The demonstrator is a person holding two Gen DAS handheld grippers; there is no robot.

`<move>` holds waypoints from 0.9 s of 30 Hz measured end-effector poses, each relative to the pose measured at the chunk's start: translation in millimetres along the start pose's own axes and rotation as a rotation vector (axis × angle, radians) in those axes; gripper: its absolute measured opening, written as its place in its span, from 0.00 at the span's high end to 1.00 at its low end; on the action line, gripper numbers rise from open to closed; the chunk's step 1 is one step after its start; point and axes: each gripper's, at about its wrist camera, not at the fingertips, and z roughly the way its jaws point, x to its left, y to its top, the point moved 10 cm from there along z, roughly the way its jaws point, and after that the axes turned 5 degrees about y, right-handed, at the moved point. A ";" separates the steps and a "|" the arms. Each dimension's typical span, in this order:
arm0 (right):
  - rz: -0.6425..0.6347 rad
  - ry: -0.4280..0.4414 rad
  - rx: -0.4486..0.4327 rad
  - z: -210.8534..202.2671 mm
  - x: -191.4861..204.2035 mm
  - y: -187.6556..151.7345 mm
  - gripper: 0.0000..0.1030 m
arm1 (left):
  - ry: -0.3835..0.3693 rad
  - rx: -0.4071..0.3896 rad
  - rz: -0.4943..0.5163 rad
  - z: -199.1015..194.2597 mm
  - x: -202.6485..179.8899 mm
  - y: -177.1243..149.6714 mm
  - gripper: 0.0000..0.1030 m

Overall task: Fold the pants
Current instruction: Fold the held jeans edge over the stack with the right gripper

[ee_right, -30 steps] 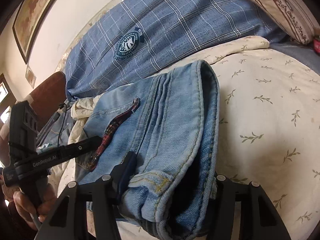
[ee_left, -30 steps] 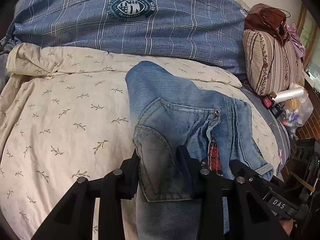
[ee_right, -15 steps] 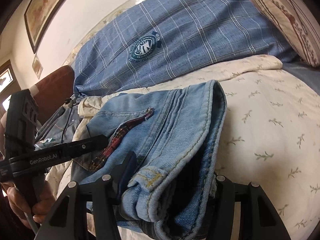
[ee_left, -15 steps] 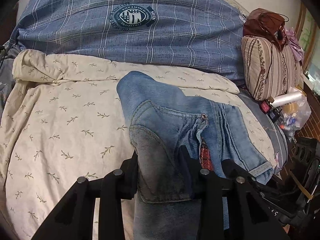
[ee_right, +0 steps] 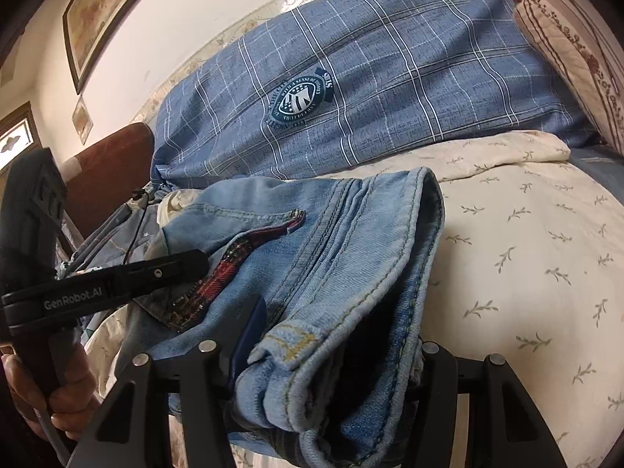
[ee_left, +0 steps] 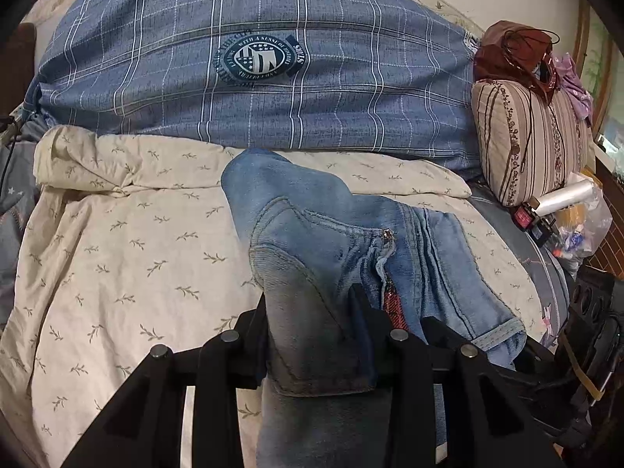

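Light blue jeans lie bunched on a cream leaf-print bedsheet. My left gripper is shut on a pocket side of the jeans' top. My right gripper is shut on the folded waistband of the jeans, with a red plaid lining showing at the open fly. The left gripper's black body, held in a hand, shows at the left of the right wrist view. The rest of the legs hangs below both views.
A big blue plaid duvet with a round badge is piled at the back. A striped pillow with a brown bag on it sits at the right. Small clutter and a plastic bag lie by the bed's right edge.
Both grippers have pulled back and lifted with the jeans held. More of the duvet and the bedsheet shows in both views.
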 end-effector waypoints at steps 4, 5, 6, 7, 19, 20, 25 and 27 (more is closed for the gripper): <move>-0.012 -0.006 -0.009 1.8 0.6 3.0 0.42 | 0.005 -0.004 0.005 0.4 0.1 4.2 0.63; -0.015 -0.008 -0.011 2.6 0.5 4.0 0.42 | 0.007 -0.005 0.006 0.8 0.1 5.0 0.63; -0.019 -0.010 -0.012 3.7 0.7 5.1 0.42 | 0.008 -0.005 0.007 1.4 0.2 5.5 0.63; -0.021 -0.012 -0.013 4.6 1.2 5.9 0.42 | 0.012 -0.005 0.009 2.3 0.2 6.4 0.63; -0.022 -0.025 -0.037 16.3 -3.4 22.5 0.42 | 0.025 -0.020 0.019 11.0 2.3 24.6 0.63; -0.024 -0.026 -0.041 17.4 -3.6 24.6 0.42 | 0.027 -0.023 0.021 11.5 2.4 26.3 0.63; -0.031 -0.026 -0.054 23.8 -4.5 34.0 0.42 | 0.035 -0.033 0.024 16.2 5.1 35.4 0.63; -0.031 -0.028 -0.057 26.8 -5.2 37.1 0.42 | 0.037 -0.035 0.024 19.3 6.5 37.8 0.63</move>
